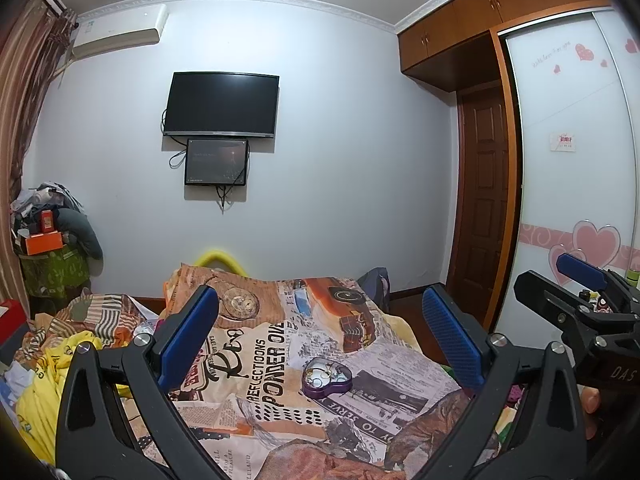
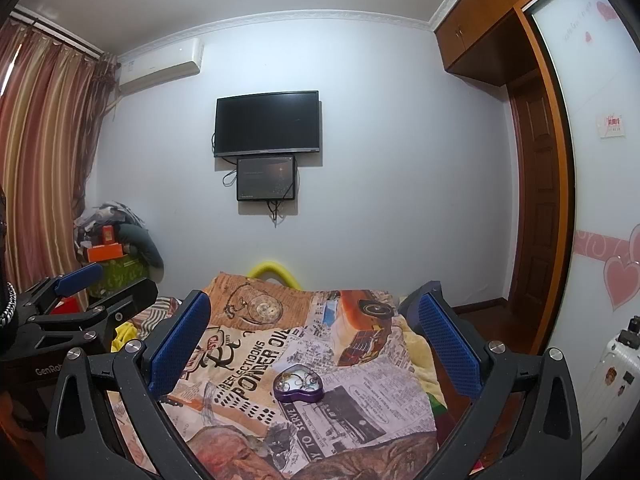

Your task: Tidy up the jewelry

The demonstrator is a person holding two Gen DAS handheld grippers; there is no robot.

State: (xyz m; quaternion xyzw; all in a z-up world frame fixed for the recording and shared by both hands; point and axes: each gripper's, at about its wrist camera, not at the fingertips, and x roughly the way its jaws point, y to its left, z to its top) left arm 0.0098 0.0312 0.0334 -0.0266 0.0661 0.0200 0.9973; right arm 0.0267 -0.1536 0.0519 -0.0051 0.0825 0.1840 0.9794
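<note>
A purple heart-shaped jewelry box (image 1: 327, 381) lies open on a printed cloth (image 1: 260, 364); small rings and chains lie tangled inside it. It also shows in the right wrist view (image 2: 298, 385). My left gripper (image 1: 320, 328) is open and empty, held above and short of the box. My right gripper (image 2: 312, 332) is open and empty, also short of the box. The right gripper shows at the right edge of the left wrist view (image 1: 576, 284), and the left gripper at the left edge of the right wrist view (image 2: 100, 284).
The cloth covers a bed or table with crumpled yellow fabric (image 1: 48, 376) at its left. A wardrobe (image 1: 576, 152) with heart stickers stands on the right, next to a wooden door (image 1: 480, 200). A TV (image 1: 222, 104) hangs on the far wall. A cluttered pile (image 1: 48, 236) fills the left corner.
</note>
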